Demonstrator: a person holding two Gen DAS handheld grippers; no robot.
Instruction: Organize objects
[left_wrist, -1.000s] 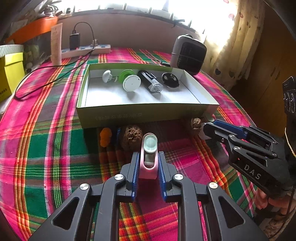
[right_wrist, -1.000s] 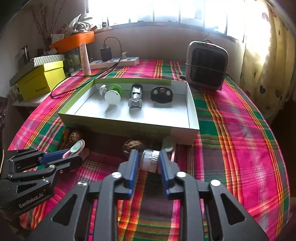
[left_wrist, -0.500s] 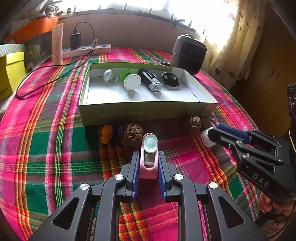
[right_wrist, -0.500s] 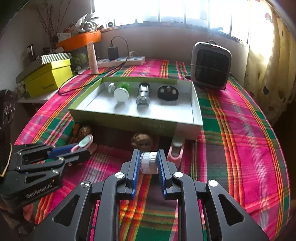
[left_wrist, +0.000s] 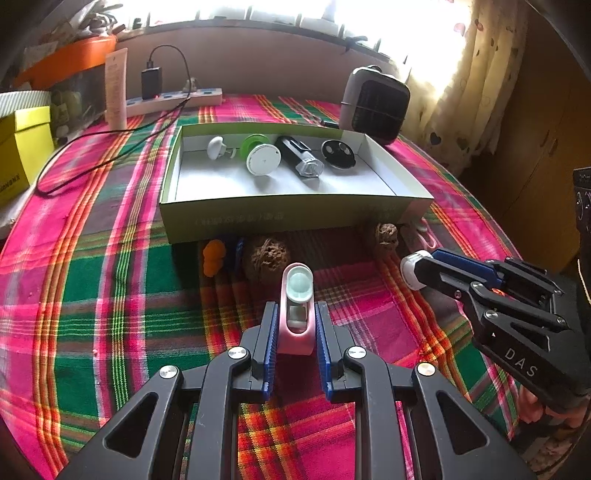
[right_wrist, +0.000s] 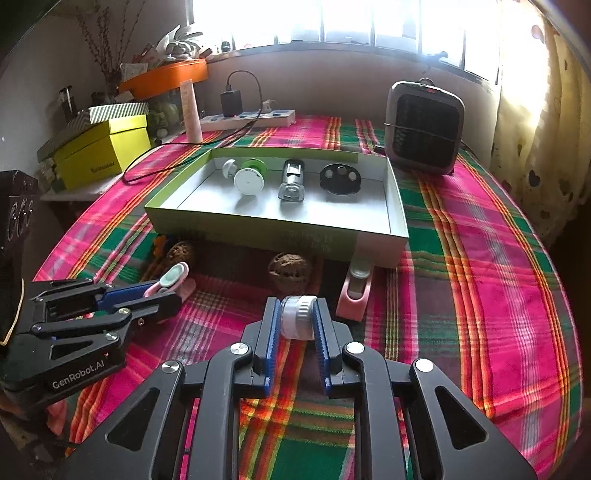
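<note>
The left gripper (left_wrist: 295, 328) is clamped on a pink clip (left_wrist: 296, 306) with a pale green round end, and the right gripper (right_wrist: 297, 321) pinches a small white ribbed cap (right_wrist: 297, 316), both over the plaid tablecloth (left_wrist: 110, 295). Just past the right gripper's tips a second pink clip (right_wrist: 356, 291) lies against the box wall, with a walnut (right_wrist: 290, 271) beside it. Beyond them sits the open box (left_wrist: 295, 218), holding a white-and-green spool (left_wrist: 262, 158) and a black disc (left_wrist: 338, 154) along its far wall.
</note>
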